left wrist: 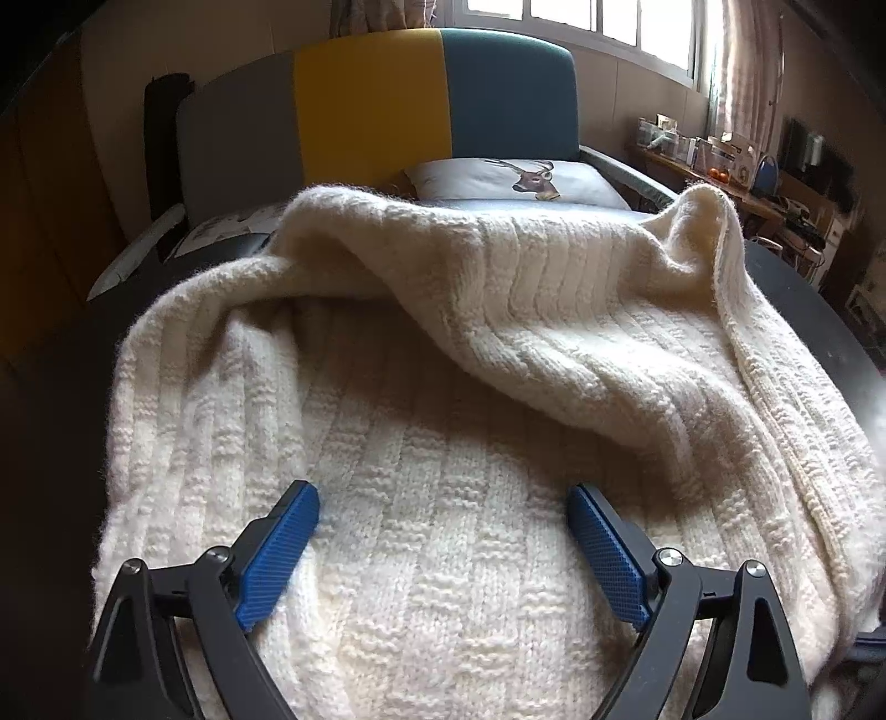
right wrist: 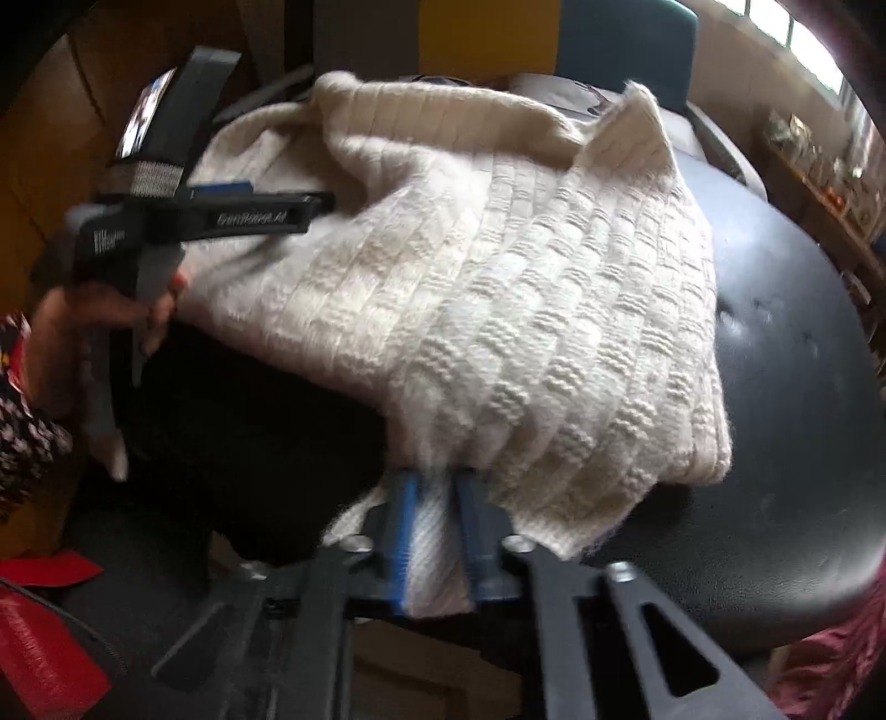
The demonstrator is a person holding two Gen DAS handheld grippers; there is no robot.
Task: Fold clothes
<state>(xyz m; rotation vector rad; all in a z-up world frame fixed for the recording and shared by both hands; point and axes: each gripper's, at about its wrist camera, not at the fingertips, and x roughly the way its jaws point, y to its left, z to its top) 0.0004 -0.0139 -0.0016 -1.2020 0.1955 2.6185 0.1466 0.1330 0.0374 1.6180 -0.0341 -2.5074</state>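
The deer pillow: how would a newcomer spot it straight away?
Find the headboard with its grey, yellow and teal panels. Below the teal panel, beyond the cream knitted sweater, lies the pillow. It alone carries a printed deer head.

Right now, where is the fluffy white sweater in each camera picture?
Left wrist view: the white sweater fills the middle and bottom, its far part bunched up, with the open left tool over it.
Right wrist view: the sweater spreads across the middle; the right tool is shut on its near edge.
Shared landmark: the yellow and teal headboard sits behind the sweater at the top of both.
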